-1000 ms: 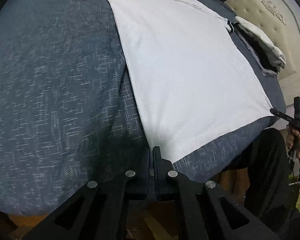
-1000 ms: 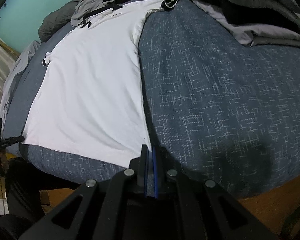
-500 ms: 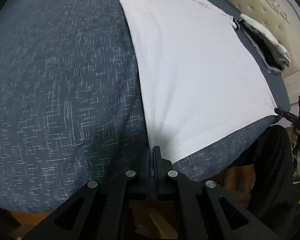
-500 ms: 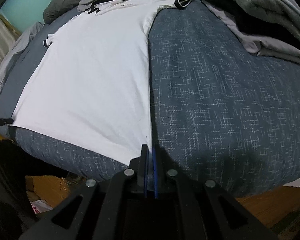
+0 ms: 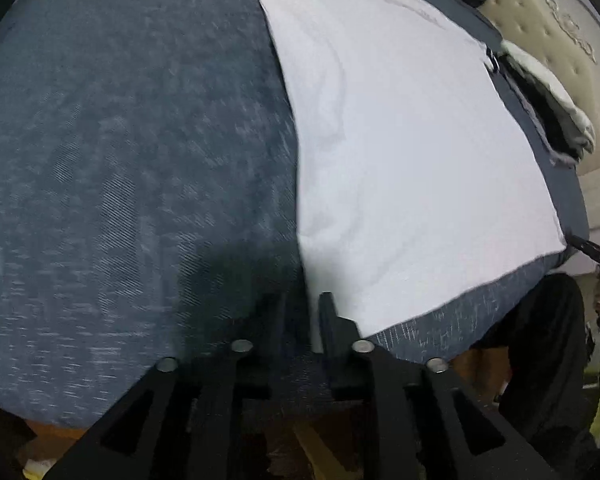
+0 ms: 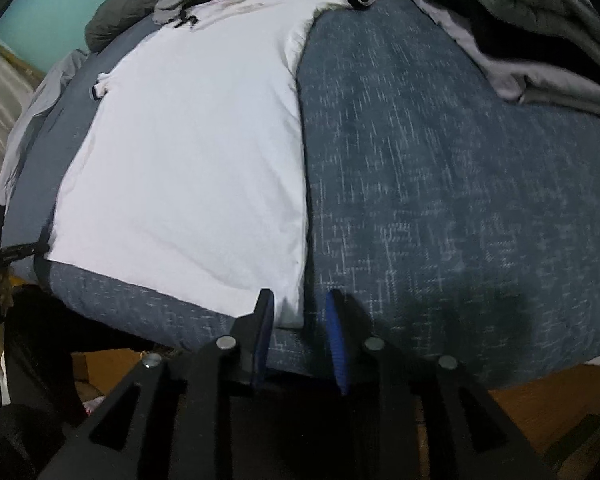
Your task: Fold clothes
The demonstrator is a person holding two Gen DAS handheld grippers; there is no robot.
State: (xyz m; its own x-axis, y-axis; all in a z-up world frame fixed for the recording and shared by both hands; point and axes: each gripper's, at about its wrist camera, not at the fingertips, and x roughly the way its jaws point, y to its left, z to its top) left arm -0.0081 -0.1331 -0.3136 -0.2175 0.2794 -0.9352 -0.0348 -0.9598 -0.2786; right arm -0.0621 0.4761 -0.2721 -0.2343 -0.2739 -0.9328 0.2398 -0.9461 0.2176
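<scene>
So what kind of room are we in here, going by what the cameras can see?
Most likely a bedroom. A white shirt lies spread on a bed with a blue-grey cover, a cream tufted headboard stands at one end, and more clothes or bedding lie in a heap nearby.

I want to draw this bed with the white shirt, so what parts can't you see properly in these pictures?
- White shirt: its collar is cut off by the top edge in the left wrist view, and dark clothes cover it in the right wrist view.
- Left gripper: motion blur smears its opening jaws.
- Clothes pile: the right wrist view's edge crops it.
- Under the bed: too dark.
</scene>
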